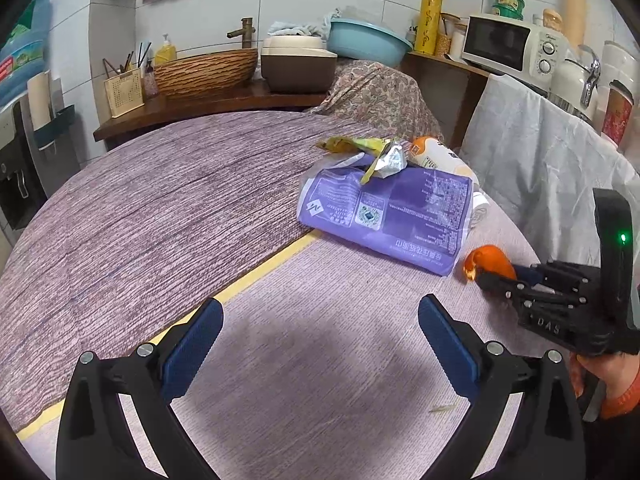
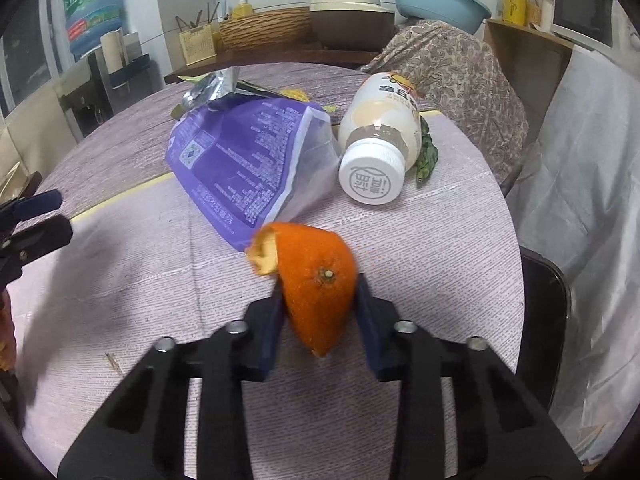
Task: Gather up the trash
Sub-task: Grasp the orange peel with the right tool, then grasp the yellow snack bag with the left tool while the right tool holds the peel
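Observation:
My right gripper (image 2: 318, 300) is shut on an orange peel (image 2: 316, 284) and holds it just above the table; the peel also shows in the left wrist view (image 1: 490, 266), with the right gripper (image 1: 496, 276) behind it. A purple plastic bag (image 2: 240, 160) lies beyond it, also in the left wrist view (image 1: 392, 212). A white capped bottle (image 2: 380, 140) lies on its side to the right of the bag. A crumpled yellow and silver wrapper (image 1: 376, 156) rests on the bag. My left gripper (image 1: 320, 320) is open and empty above the table.
The round table (image 1: 160, 208) has a yellow tape line (image 1: 264, 268). A covered chair (image 2: 580, 184) stands at the right. A counter with a woven basin (image 1: 206, 72), a pot and a microwave (image 1: 508, 44) lies behind. A green leafy scrap (image 2: 426, 152) lies by the bottle.

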